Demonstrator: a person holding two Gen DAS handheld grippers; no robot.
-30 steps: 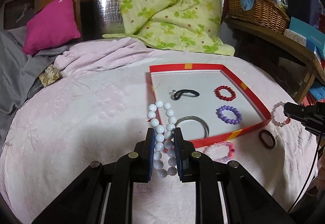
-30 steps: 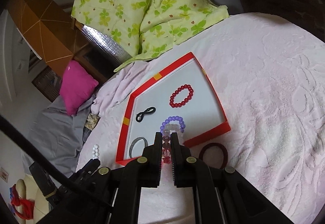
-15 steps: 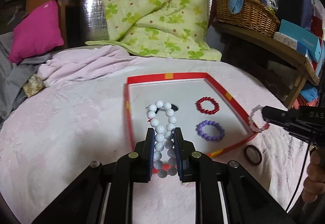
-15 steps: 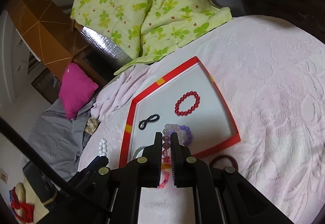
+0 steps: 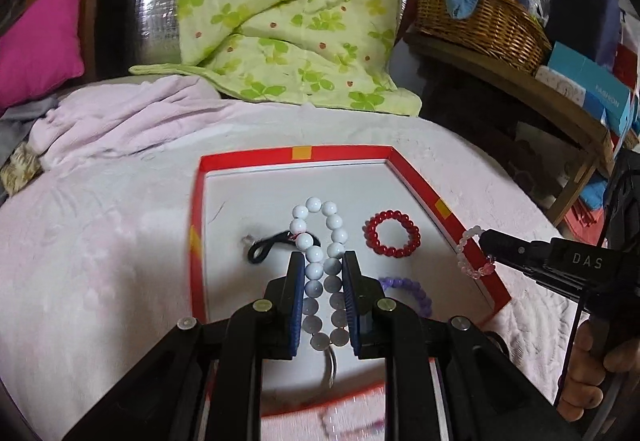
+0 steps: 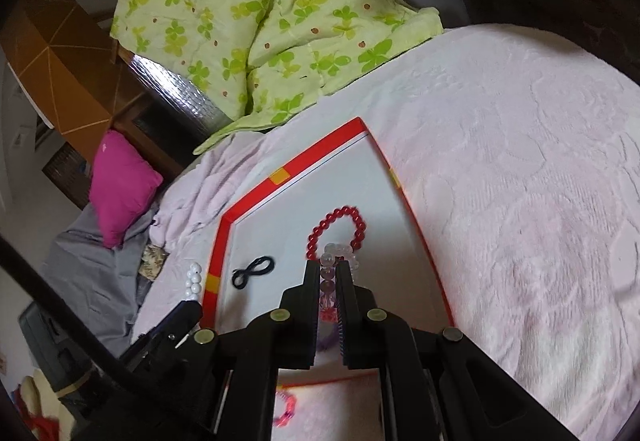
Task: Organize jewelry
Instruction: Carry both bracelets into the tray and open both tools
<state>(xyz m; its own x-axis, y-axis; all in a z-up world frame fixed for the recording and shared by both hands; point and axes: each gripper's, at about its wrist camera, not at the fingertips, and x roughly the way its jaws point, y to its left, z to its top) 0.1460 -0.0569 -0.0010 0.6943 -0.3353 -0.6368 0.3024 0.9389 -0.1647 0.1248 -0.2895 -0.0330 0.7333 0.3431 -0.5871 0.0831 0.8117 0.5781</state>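
A red-rimmed tray (image 5: pixel 416 180) with a white floor lies on the pink bedspread. My left gripper (image 5: pixel 322 261) is shut on a white bead bracelet (image 5: pixel 320 241) and holds it over the tray's middle. My right gripper (image 6: pixel 329 270) is shut on a clear and pink bead bracelet (image 6: pixel 334 255), held over the tray (image 6: pixel 296 165); it also shows in the left wrist view (image 5: pixel 470 253) at the tray's right rim. In the tray lie a red bead bracelet (image 5: pixel 392 234), a purple bead bracelet (image 5: pixel 408 291), a black hair tie (image 5: pixel 264 247) and a silver bangle (image 5: pixel 330 365).
A pink bead bracelet (image 6: pixel 286 407) lies on the bedspread in front of the tray. A green floral quilt (image 5: pixel 280 13) and a magenta pillow (image 5: pixel 36 45) lie behind. A wicker basket (image 5: pixel 480 21) stands on a wooden shelf at the right.
Both grippers have moved forward with their bracelets, from in front of the tray to over it. The dark ring on the bedspread has dropped out of view.
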